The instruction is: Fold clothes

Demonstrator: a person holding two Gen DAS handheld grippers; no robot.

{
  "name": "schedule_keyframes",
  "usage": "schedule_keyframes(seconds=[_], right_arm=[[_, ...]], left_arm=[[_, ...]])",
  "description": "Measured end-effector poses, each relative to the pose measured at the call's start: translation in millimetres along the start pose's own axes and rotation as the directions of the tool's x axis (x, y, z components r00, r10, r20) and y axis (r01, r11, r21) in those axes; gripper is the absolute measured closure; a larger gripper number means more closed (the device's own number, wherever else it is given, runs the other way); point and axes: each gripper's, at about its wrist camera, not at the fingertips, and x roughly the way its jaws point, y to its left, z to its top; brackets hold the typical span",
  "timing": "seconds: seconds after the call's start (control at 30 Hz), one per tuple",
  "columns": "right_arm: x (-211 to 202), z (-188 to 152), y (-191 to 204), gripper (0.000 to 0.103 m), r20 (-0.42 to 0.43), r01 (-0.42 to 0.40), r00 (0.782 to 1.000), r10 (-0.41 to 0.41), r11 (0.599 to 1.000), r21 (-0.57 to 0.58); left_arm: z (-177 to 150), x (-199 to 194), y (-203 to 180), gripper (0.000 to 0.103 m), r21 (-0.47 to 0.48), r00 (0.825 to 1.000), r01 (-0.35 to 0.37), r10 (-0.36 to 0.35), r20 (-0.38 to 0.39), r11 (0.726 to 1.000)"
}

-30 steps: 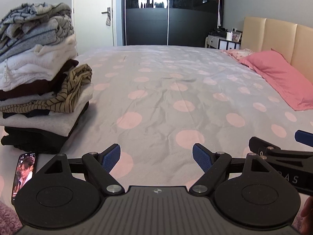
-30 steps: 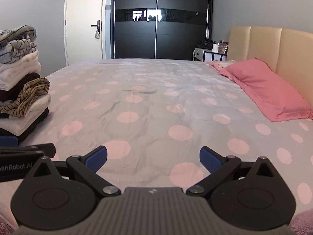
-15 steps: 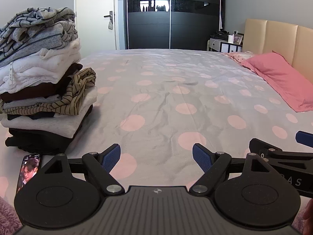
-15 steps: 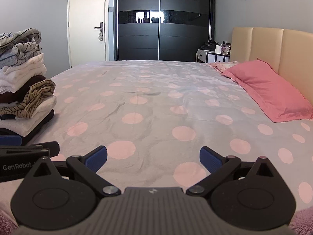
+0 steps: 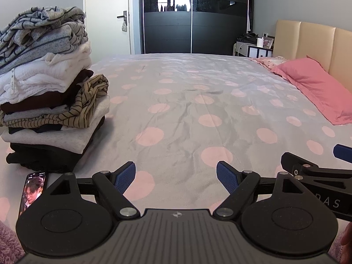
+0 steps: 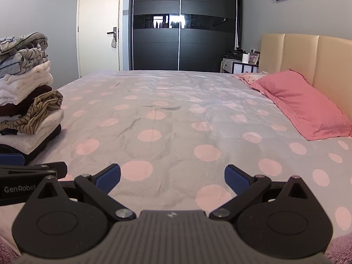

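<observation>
Bedspread [image 5: 187, 114] grey, pink-dotted | pile of clothes [image 5: 48, 92] at left, phone [image 5: 33, 189] beside it | left gripper [image 5: 176, 176] jaws wide, empty | right gripper [image 6: 172, 177] jaws wide, empty

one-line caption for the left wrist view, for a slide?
Open left gripper hovers over a polka-dot bedspread, clothes pile and phone at left, right gripper beside it.

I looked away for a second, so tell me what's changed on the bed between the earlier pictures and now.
Only the viewpoint shifted: both cameras tipped down slightly, so the room sits lower in both views. Nothing was grasped or released. The left gripper and right gripper stay open and empty over the dotted bedspread. The clothes stack, phone and pink pillow lie as before.
</observation>
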Motion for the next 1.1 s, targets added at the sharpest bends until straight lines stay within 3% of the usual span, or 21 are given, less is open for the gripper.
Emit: schedule_keyframes(seconds=[1.1], right_arm=[[-1.6, -1.1, 2.3, 0.001, 0.002, -0.006, 1.0, 0.006, 1.0, -0.006]], left_arm=[[-0.7, -6.9, -4.3, 0.022, -0.005, 1.0, -0.009, 0.009, 0.001, 1.0]])
